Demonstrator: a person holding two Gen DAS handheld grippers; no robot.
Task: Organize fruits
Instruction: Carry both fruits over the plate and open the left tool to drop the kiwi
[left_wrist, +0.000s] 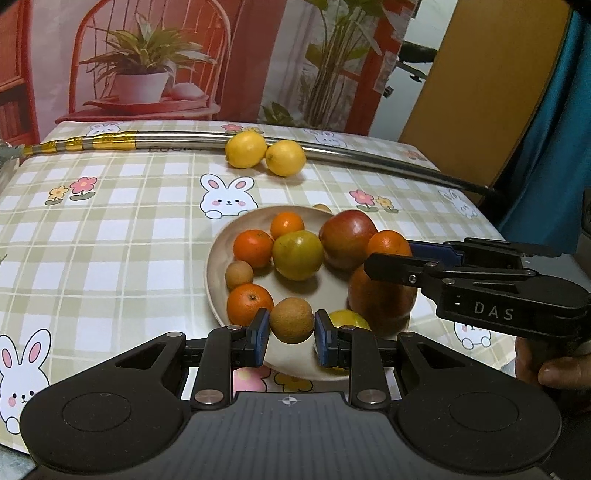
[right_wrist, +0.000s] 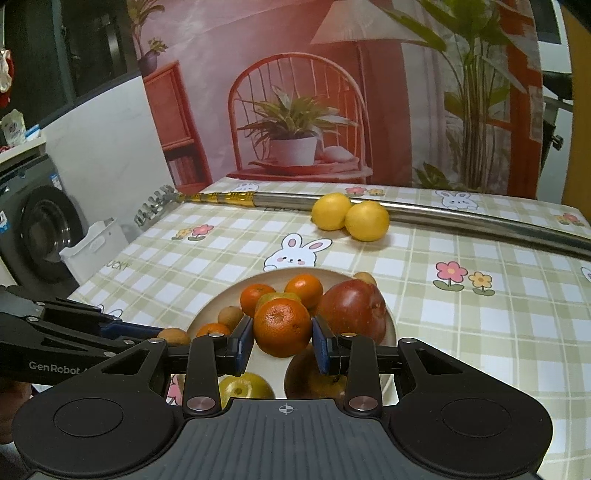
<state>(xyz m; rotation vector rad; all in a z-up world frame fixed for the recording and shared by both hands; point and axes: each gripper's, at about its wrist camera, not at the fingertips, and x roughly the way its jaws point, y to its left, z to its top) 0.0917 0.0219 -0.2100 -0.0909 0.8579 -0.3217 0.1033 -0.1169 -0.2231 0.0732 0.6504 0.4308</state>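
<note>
A beige plate (left_wrist: 218, 254) on the checked tablecloth carries several fruits: oranges, a yellow-green fruit (left_wrist: 297, 254), red apples (left_wrist: 347, 238) and small brown fruits. My left gripper (left_wrist: 291, 332) is shut on a round brown fruit (left_wrist: 291, 320) over the plate's near side. The right gripper (left_wrist: 384, 255) comes in from the right, shut on an orange (left_wrist: 388, 240). In the right wrist view that gripper (right_wrist: 282, 341) clamps the orange (right_wrist: 282, 326) above the plate (right_wrist: 390, 334), and the left gripper (right_wrist: 162, 334) shows at the left with the brown fruit (right_wrist: 173, 336). Two lemons (left_wrist: 245, 149) (left_wrist: 285, 158) lie on the cloth beyond.
A long metal pole (left_wrist: 369, 158) with gold tape lies across the far side of the table, touching the lemons. A person's hand (left_wrist: 554, 373) holds the right gripper. Left of the table stand a washing machine (right_wrist: 44, 236) and a white bin (right_wrist: 92, 243). A printed backdrop hangs behind.
</note>
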